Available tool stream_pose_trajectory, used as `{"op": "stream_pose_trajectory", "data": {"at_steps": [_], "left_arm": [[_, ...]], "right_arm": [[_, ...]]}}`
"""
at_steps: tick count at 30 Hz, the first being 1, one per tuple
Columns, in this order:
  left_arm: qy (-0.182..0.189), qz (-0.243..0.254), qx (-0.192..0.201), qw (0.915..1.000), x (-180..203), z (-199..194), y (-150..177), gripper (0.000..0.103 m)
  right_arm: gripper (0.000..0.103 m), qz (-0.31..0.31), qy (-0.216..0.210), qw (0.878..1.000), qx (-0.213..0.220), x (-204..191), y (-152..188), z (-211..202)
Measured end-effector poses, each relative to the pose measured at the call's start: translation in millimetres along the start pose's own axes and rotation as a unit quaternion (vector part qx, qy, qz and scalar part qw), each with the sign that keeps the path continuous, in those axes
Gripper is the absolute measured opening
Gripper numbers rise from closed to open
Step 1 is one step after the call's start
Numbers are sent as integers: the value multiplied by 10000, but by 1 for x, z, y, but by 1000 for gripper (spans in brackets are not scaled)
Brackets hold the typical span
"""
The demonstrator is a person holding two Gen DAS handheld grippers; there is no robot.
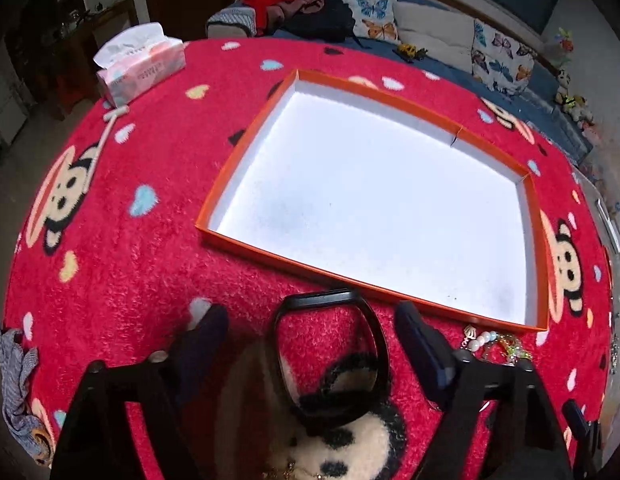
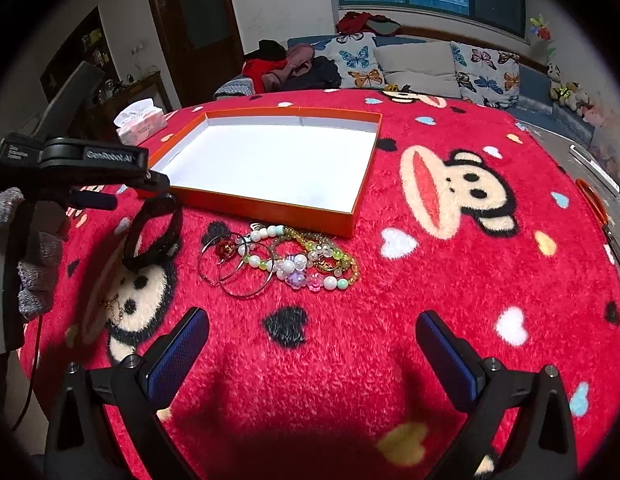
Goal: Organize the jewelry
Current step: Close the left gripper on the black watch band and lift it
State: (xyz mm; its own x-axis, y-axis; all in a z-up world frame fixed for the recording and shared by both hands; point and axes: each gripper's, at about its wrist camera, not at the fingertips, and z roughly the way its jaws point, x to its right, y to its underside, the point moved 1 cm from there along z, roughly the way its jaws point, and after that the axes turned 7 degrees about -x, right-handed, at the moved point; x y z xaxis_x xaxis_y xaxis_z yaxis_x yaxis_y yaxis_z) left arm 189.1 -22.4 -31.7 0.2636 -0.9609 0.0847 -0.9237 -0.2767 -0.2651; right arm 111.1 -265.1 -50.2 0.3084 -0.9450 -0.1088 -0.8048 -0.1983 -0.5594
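Left gripper (image 1: pixel 310 344) stands open around the black bangle (image 1: pixel 334 360), pads clear; right gripper (image 2: pixel 312 344) hangs open near the beaded bracelets (image 2: pixel 306 256).

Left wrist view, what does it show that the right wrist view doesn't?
Only the left wrist view shows the left hand-held gripper from behind, its fingers either side of the black bracelet without touching it, and a grey cloth at the rug's edge. Only the right wrist view shows the open right hand-held gripper and the thin wire hoops. Both show the orange tray, bead bracelets and tissue pack.
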Motion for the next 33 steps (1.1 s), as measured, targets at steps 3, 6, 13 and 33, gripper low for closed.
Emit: {"op": "stream_pose_trajectory", "data": {"at_steps": [3, 6, 13, 33], "left_arm": [[69, -59, -79, 9999, 0, 8, -1, 82], [98, -78, -80, 9999, 1, 11, -3, 82], [67, -117, -239, 9996, 5, 20, -5, 82], [377, 188, -269, 9987, 7, 25, 4, 61]], "right_arm": [[103, -21, -7, 10000, -22, 2, -1, 2], [103, -9, -41, 10000, -36, 4, -3, 4], [103, 15, -65, 9999, -107, 6, -4, 10], [85, -140, -225, 9992, -314, 8, -7, 21]]}}
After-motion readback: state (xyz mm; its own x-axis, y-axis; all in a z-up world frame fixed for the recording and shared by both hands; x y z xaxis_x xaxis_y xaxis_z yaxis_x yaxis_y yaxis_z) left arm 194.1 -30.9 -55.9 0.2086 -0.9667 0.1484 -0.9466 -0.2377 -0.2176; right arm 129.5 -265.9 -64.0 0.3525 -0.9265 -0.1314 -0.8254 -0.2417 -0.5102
